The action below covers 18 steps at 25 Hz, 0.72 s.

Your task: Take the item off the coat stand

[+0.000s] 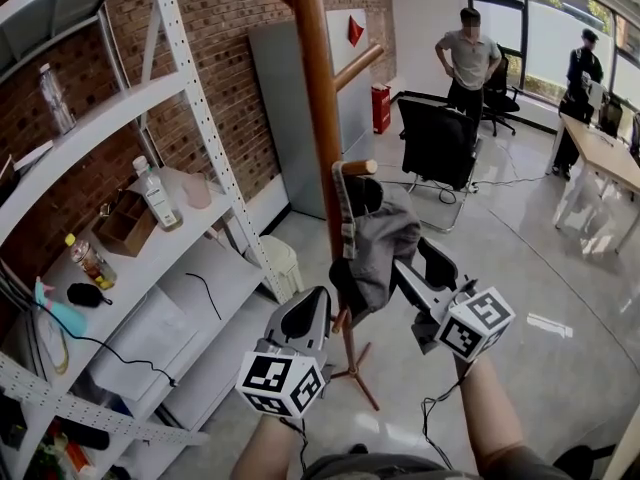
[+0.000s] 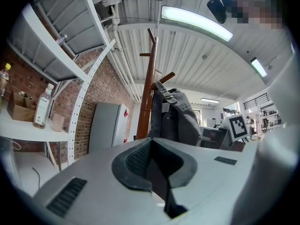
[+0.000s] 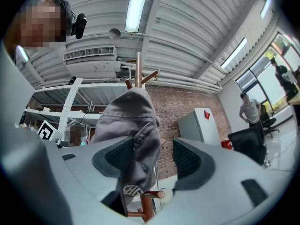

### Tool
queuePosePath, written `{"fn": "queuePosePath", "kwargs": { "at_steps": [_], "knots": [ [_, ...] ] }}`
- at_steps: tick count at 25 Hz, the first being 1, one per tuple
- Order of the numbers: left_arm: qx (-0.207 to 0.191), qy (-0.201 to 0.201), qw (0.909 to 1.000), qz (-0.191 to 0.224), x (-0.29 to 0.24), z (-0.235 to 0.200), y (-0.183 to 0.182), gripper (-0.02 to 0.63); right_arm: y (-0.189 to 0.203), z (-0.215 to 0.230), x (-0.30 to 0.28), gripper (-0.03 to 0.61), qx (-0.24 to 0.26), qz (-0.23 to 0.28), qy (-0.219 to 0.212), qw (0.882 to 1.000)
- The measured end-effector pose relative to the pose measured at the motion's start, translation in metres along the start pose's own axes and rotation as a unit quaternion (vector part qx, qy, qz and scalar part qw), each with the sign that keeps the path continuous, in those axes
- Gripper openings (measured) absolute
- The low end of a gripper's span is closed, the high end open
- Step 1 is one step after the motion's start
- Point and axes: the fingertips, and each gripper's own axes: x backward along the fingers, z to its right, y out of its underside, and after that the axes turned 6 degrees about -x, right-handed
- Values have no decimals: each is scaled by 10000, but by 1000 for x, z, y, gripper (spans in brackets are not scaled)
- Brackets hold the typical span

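Your right hand-held gripper (image 3: 153, 153): wide open around cap (image 3: 133, 123) on coat stand (image 1: 315, 98); left hand-held gripper (image 2: 152, 150) closed, empty; shelf rack (image 1: 200, 118) beside stand.

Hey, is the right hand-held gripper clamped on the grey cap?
No: the right hand-held gripper stands with jaws apart, a clear gap beside the grey cap hanging between them.

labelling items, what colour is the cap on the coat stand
Grey; the cap shows best in the right gripper view.
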Motion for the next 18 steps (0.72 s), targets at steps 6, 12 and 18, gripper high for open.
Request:
{"fn": "queuePosePath", "kwargs": {
  "at_steps": [6, 12, 18],
  "knots": [
    [-13, 33, 10000, -20, 0, 4, -2, 8, -4, -14, -14, 249, 112, -130, -380, 9991],
    [-79, 121, 9999, 27, 0, 9, -7, 8, -2, -36, -18, 247, 552, -261, -701, 9957],
    [-114, 182, 9997, 112, -1, 16, -17, 8, -9, -41, -13, 86, 730, -127, -574, 9956]
  ]
}}
